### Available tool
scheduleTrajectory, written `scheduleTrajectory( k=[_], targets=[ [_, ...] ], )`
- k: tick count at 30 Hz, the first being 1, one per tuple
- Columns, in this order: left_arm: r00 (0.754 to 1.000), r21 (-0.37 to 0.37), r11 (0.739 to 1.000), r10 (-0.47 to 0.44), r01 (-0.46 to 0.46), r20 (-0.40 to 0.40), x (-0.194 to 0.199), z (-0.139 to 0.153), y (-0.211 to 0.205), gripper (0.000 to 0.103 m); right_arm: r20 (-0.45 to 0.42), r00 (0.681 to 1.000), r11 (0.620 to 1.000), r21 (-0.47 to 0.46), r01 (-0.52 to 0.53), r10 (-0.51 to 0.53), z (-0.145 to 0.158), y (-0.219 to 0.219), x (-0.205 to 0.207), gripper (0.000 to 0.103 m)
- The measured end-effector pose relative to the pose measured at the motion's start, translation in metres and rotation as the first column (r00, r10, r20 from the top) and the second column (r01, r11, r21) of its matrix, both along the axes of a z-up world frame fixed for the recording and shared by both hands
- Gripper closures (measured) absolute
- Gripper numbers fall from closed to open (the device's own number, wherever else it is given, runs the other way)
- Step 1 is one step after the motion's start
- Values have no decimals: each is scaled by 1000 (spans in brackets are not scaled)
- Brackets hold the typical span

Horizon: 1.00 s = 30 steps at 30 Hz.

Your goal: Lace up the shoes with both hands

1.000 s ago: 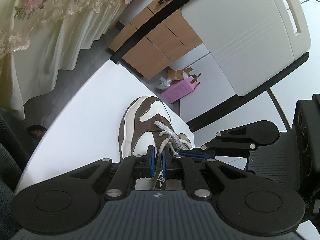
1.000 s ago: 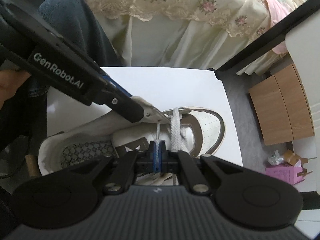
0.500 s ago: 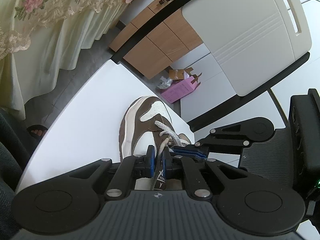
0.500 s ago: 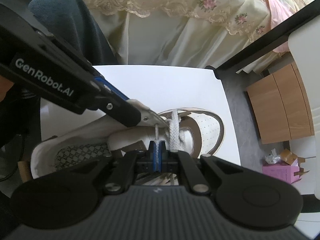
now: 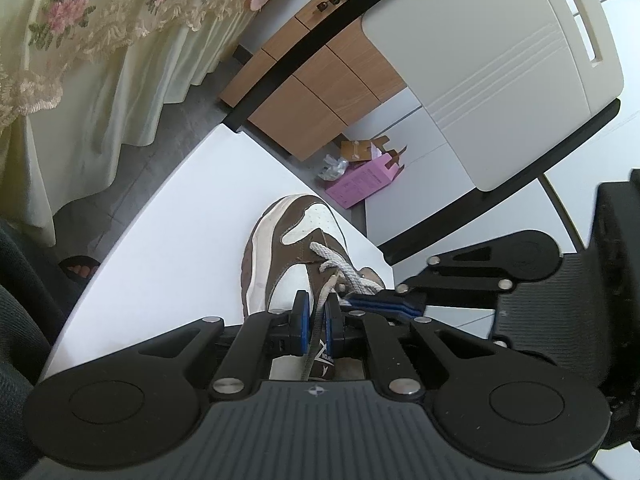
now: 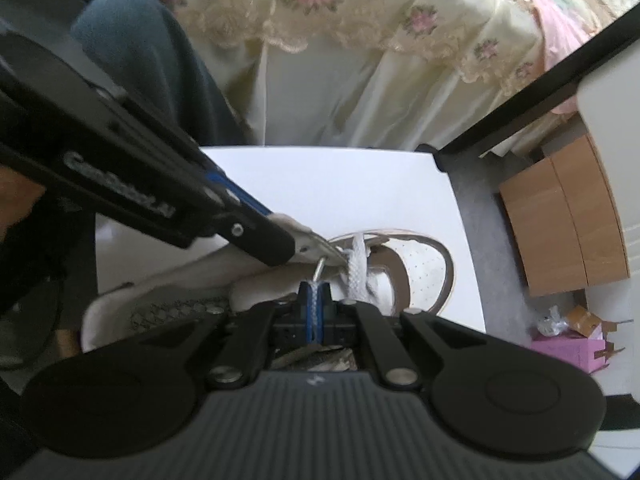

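Two grippers meet over one brown-and-white shoe (image 5: 288, 248) on our white table (image 5: 192, 232): our left gripper (image 5: 316, 312) pinches a lace (image 5: 318, 320) between narrow blue pads, our right gripper (image 6: 316, 308) clamps another lace strand (image 6: 316, 300). Blurred white lettering on the left gripper's arm cannot be read. Around us stand a floral bedskirt (image 6: 360, 40), a wooden cabinet (image 5: 312, 92), a pink box (image 5: 364, 180) on grey floor

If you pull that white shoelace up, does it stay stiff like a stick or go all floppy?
Probably floppy: the shoelace bends and droops between the eyelets and the left gripper, which is shut on it. It looks woven and rough, so it likely won't slip easily from the right gripper either. The shoe may lift or tip if pulled hard.
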<state>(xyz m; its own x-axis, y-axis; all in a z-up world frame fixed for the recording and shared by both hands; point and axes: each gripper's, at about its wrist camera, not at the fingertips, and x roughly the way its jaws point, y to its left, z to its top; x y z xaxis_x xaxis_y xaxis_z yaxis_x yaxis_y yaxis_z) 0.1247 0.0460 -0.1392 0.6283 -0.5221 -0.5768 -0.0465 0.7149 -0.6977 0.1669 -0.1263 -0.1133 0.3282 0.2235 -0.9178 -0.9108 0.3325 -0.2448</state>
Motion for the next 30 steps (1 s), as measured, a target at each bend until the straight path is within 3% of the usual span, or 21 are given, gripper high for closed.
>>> scheduleTrajectory(
  k=[5, 16, 29, 30],
  targets=[
    [1000, 4, 1000, -3, 3, 2, 0, -1, -1, 94, 7, 1000, 999, 40, 30, -30, 9, -1, 2, 101],
    [1000, 1, 1000, -10, 10, 0, 1, -1, 2, 94, -28, 997, 997, 33, 74, -73, -1, 1, 8, 101],
    [1000, -3, 1000, -19, 19, -4, 0, 0, 4, 93, -34, 992, 987, 102, 121, -118, -2, -2, 14, 100],
    [1000, -9, 1000, -27, 27, -8, 1, 0, 4, 90, -34, 992, 987, 107, 123, -120, -2, -3, 13, 100]
  ],
)
